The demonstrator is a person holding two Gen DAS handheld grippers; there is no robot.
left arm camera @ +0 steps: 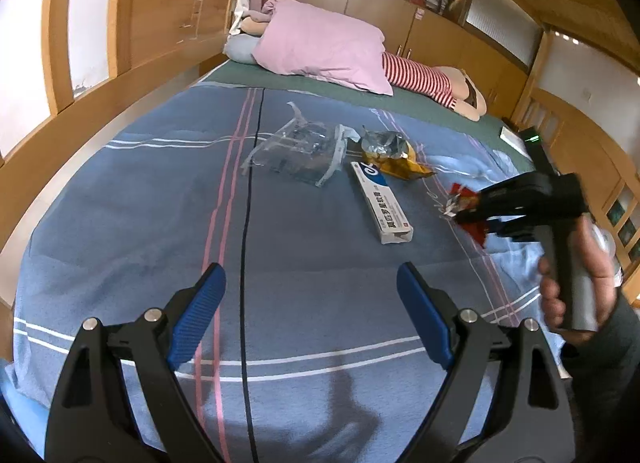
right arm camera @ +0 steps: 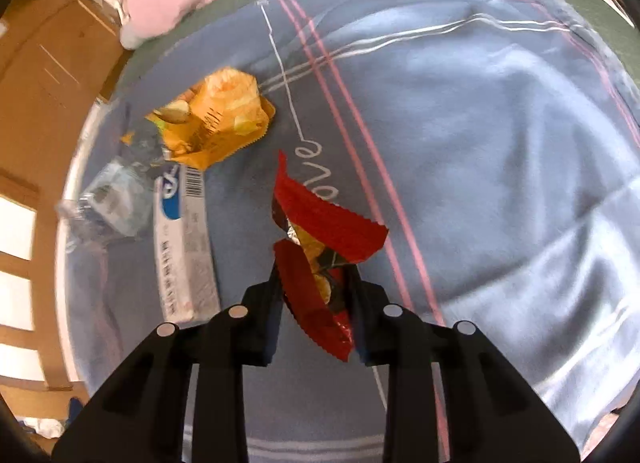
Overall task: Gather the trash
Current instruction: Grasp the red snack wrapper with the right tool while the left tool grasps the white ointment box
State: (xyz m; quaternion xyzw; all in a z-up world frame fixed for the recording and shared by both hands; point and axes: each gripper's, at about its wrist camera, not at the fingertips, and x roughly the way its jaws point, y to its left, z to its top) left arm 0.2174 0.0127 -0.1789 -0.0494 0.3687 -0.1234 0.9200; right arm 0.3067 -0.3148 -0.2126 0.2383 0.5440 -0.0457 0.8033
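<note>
The right gripper [right arm camera: 314,275] is clenched on a red snack wrapper [right arm camera: 320,219], its two black fingers pressing the crumpled foil from either side; the wrapper's lower end is hidden behind the fingers, and its print is too creased to read. From the left wrist view the same wrapper [left arm camera: 466,205] is mostly covered by the gripper's body, and only a hand [left arm camera: 576,287] and a dark sleeve edge of the person show, cut off at the frame's right side.

The white medicine box [left arm camera: 380,203] lies flat on the blue striped bedspread [left arm camera: 160,203], and serves as the landmark. The red wrapper is to the right of the box, apart from it. A yellow snack bag [left arm camera: 394,157] lies just beyond the box's far end, overlapping it. A clear plastic package [left arm camera: 296,151] lies to the left of the box's far end, close beside it; its contents are hard to make out. In the right wrist view the box and the package are blurred.

The left gripper [left arm camera: 312,295] stands wide open with nothing between its blue pads [left arm camera: 200,315], nearer than the box.
</note>
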